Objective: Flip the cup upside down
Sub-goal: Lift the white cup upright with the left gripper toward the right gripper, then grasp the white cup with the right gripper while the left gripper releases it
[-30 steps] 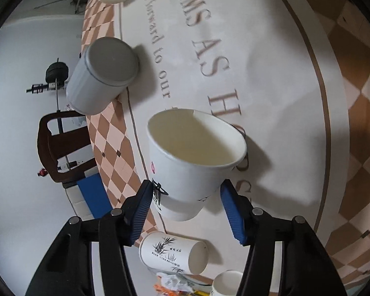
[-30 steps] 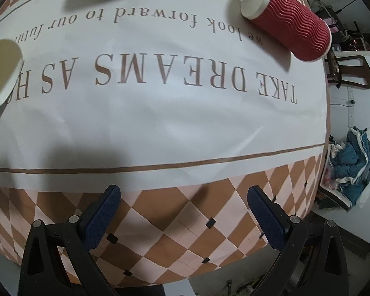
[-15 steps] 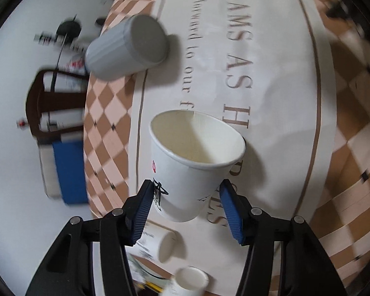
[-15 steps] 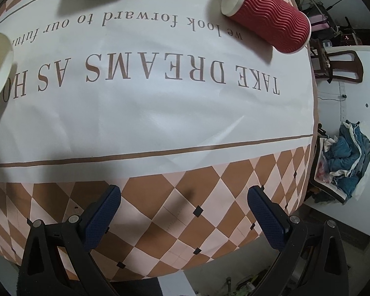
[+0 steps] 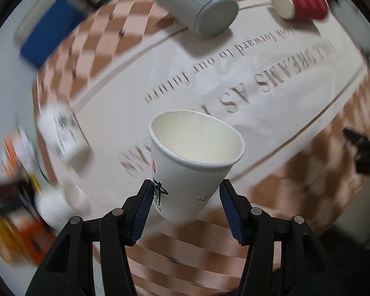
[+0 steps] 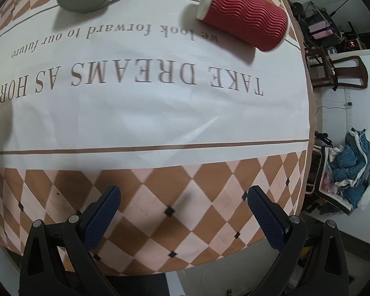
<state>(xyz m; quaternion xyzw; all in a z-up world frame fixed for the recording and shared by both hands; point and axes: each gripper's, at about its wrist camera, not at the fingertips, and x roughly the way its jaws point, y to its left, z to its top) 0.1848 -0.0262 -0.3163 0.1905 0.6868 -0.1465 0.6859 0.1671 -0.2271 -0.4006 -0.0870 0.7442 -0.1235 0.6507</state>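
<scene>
1. Holding the cup (image 5: 194, 162) low on its wall, the left claw (image 5: 185, 206) is closed on it, one blue pad on each side near the base, with the open mouth facing away from the camera toward the desk (image 5: 271, 113).
2. The cup is hanging clear above the near part of the cloth, touching nothing else; the blur at the edges of the left view suggests the wrist is turning.
3. Judging the step: the roll is only partly done, since the mouth is not yet pointing down at the cloth.
4. Advice: keeping the squeeze light but steady, because thin paper is likely to buckle or slip under a hard pinch.
5. Aiming for the bare white band of cloth, well apart from the grey mug (image 5: 197, 7) and the red cup (image 5: 301, 2) lying at the far side.
6. Setting the rim down flat before releasing, so it is not tipping over.
7. The right claw (image 6: 182, 212) is standing wide open, holding nothing, over the near checkered edge.
</scene>
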